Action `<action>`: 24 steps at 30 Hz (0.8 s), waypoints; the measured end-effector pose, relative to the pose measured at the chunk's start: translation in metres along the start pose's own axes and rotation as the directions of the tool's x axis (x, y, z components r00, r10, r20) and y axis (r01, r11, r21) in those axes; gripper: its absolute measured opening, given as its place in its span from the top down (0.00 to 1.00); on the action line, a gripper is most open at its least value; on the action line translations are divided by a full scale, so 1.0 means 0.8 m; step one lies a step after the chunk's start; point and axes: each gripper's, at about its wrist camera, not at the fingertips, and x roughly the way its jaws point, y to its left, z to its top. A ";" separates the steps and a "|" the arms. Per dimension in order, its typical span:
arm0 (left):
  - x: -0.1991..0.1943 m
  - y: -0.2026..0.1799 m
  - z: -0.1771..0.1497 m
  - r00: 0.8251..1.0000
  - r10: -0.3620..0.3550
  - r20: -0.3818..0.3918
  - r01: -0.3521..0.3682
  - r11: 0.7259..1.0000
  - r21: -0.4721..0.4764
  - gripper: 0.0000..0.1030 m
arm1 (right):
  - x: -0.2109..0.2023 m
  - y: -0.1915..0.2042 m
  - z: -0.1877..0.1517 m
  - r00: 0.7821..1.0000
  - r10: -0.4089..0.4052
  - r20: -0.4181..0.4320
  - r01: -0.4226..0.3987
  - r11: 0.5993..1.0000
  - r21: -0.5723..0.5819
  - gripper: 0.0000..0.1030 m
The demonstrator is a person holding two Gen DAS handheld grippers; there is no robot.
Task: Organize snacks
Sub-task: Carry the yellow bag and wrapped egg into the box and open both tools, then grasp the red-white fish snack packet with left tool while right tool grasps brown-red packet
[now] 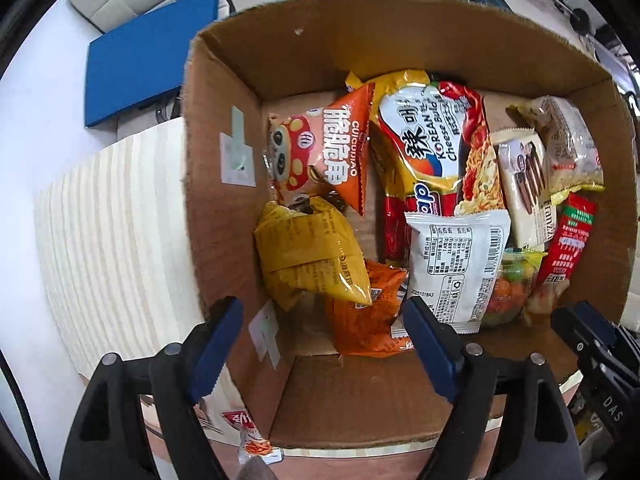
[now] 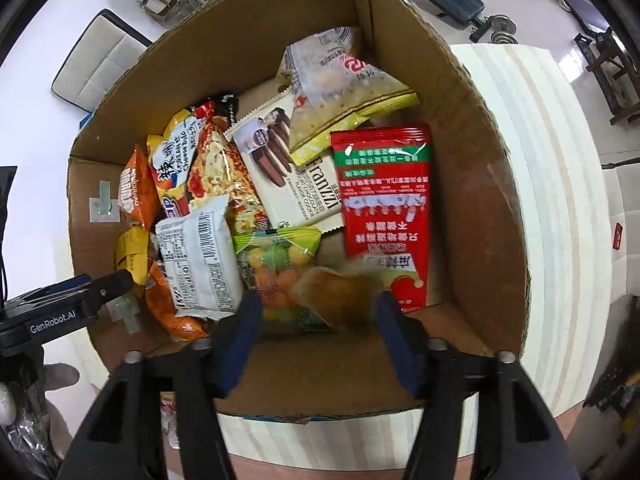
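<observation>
Dropping: both tongs point down into the cardboard box (image 2: 460, 184) on the pale wooden bench (image 2: 532, 208), and the release step looks in hand.
Left tongs (image 1: 324, 344): jaws spread, nothing pinched; the orange chip bag (image 1: 366, 320) lies loose in the gap, the yellow packet (image 1: 308, 256) at eleven o'clock above it.
Right tongs (image 2: 316, 332): jaws apart; a blurred orange-yellow pouch (image 2: 340, 292) sits right at the gap, seemingly falling free onto the fruit-candy bag (image 2: 276, 272).
Neighbours: white barcode packet (image 2: 200, 256) at ten o'clock of the right tongs, red sachet (image 2: 384, 200) at one o'clock.
Doing it well: keep jaws wide, lift straight up clear of the walls, don't snag wrappers.
Stray: one small packet (image 1: 254, 438) lies outside the box, at seven o'clock.
</observation>
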 end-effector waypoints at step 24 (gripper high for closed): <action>-0.112 0.011 -0.149 0.933 -0.097 0.347 0.123 0.991 -0.054 0.20 | -0.102 0.039 -0.102 0.977 0.051 0.206 -0.013 0.983 -0.185 0.10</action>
